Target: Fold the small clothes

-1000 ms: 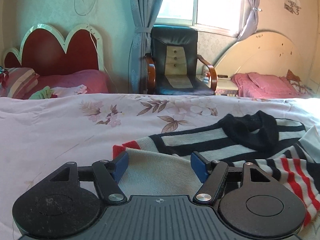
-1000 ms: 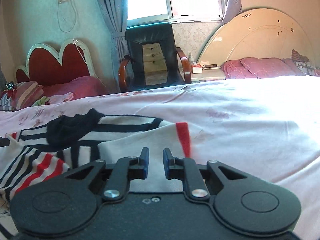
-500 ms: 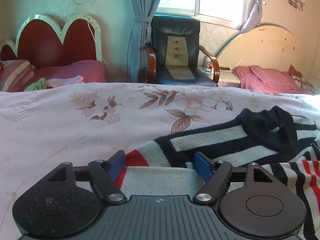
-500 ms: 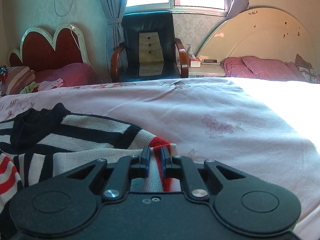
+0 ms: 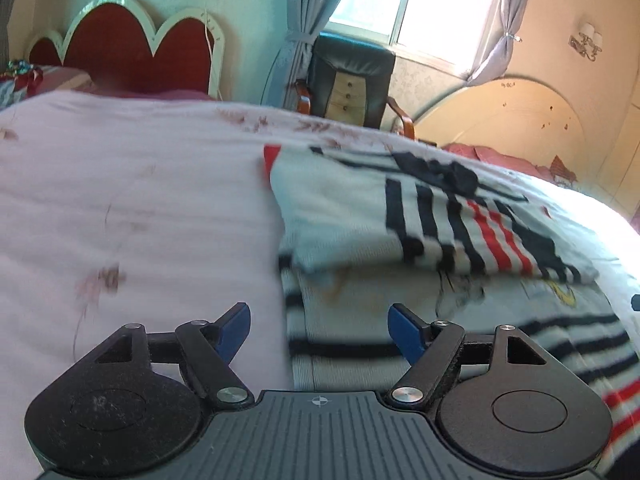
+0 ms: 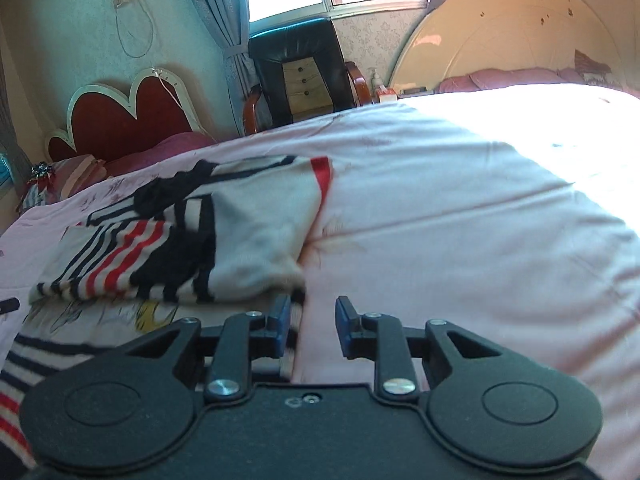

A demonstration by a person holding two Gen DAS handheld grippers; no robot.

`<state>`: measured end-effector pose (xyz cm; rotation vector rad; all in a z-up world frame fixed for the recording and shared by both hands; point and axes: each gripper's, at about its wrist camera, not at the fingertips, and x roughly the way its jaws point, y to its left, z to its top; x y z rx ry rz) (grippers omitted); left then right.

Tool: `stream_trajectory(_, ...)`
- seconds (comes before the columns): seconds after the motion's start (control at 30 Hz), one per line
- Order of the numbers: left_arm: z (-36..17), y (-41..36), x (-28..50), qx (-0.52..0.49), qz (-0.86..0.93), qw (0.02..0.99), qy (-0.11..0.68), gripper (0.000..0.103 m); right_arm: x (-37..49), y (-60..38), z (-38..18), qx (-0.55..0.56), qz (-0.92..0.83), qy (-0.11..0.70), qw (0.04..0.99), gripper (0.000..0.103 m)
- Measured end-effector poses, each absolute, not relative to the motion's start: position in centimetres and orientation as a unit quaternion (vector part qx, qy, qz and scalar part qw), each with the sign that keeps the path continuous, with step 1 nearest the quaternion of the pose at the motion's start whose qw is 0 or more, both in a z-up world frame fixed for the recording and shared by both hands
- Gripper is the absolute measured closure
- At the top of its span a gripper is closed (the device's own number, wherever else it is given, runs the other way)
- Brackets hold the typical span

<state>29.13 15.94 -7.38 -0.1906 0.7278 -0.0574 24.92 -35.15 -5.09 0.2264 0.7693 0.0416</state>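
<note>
Since the earlier frames both grippers have pulled back toward the near edge of the sweater, whose sleeves now lie folded across its body where before each gripper had a sleeve end at its fingers.

Largest in view, the bed (image 5: 132,208), spread with a pale pink floral cover, carries the garment. Beyond it stand a red headboard (image 5: 132,52) with a white scalloped rim, a black armchair (image 5: 348,80) under the window, and a cream arched headboard (image 6: 516,28) with pink pillows at its foot.

The sweater (image 5: 360,216) lies flat on the cover, grey-white with black and red stripes, a red cuff at its far corner and the dark collar near the top. A folded layer crosses its upper half; the lower hem reaches the cameras, and a yellow printed figure shows on its front, though blur hides the detail.

The left gripper (image 5: 319,328) hovers over the sweater's left edge, its blue fingers (image 5: 236,326) spread wide and released, pressing on nothing. The right gripper (image 6: 310,330) sits at the sweater's right edge; its fingers are opening, the striped hem lying just under the left one, nothing pinched between them.
</note>
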Motion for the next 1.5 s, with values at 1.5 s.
stream_trajectory(1.5,-11.2,14.5,11.6,-0.316,-0.096,0.864,0.381,0.066,7.8,-32.1,-10.2,0.367,0.120,0.449,0.806,0.066)
